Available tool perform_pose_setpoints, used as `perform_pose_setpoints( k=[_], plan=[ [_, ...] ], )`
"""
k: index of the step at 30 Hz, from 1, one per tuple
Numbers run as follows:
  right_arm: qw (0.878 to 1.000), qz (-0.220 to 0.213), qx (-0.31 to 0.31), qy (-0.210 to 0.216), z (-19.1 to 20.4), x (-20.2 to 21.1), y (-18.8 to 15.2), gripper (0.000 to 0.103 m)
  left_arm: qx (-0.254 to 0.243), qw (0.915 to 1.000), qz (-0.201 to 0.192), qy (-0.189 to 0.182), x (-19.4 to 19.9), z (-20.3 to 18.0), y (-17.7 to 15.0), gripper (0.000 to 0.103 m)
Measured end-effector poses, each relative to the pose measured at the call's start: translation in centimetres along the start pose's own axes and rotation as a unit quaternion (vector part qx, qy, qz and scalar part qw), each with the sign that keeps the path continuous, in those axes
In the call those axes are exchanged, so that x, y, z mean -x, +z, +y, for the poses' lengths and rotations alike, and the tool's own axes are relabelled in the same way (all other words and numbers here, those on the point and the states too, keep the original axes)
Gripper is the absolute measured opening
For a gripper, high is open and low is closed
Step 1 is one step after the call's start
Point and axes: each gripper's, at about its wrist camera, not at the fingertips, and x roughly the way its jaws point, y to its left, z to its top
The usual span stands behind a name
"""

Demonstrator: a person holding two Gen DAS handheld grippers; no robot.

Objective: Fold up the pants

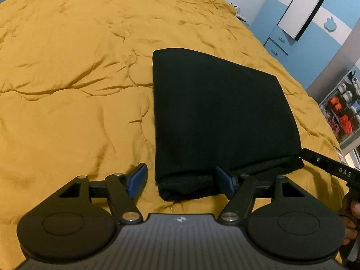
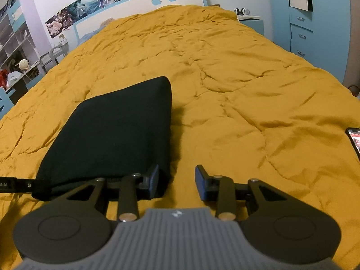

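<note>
Left gripper: jaws stand wide apart and clamp nothing – the near left corner of the pants sits in the gap, the right blue pad against or just over the cloth edge, the left pad out over the bedspread.
Right gripper: jaws partly apart, holding nothing – the left pad lies at the near right corner of the pants, whether touching or just in front cannot be told; the right pad is over bare bedspread.
Pants: black, folded into a compact thick rectangle, lying flat on the bed just ahead of both grippers; the layered edges face the grippers, the smooth fold faces away.
Step in hand: judging from the neat bundle and the free jaws, the fold looks finished or nearly so, with both grippers at the near edge.
Doing it well: lift each gripper clear without snagging the loose layers at the near edge; if that edge gapes, a light press down would settle it better than a pull.
Bedspread: mustard yellow, wrinkled and soft, so the bundle could shift if nudged.
Phone: at the bed's right edge, well apart from the pants.
</note>
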Motion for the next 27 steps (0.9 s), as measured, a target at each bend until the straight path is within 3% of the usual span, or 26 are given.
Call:
perform_pose_setpoints(
  k=[9, 14, 19, 23, 27],
  plan=[
    [1.000, -0.010, -0.013, 0.010, -0.1, 0.7, 0.7, 0.032, -0.003, 0.9999, -0.004, 0.015, 1.2, 0.0, 1.0, 0.081],
    [0.998, -0.024, -0.038, 0.035, -0.7, 1.1, 2.5, 0.043, 0.023, 0.9990, -0.036, 0.011, 3.0, 1.8, 3.3, 0.081],
    [0.993, 0.007, -0.080, 0.084, -1.7, -1.3, 4.9, 0.051, 0.051, 0.9979, -0.019, -0.035, 1.2, 3.5, 6.2, 0.082],
    [0.987, 0.052, -0.104, 0.113, -2.3, -4.8, 5.7, 0.051, 0.109, 0.9885, 0.022, -0.103, -2.0, 5.0, 7.8, 0.083],
    [0.980, 0.071, -0.129, 0.135, -3.4, -7.5, 5.8, 0.058, 0.133, 0.9841, 0.041, -0.111, -4.5, 5.2, 8.1, 0.083]
  ],
)
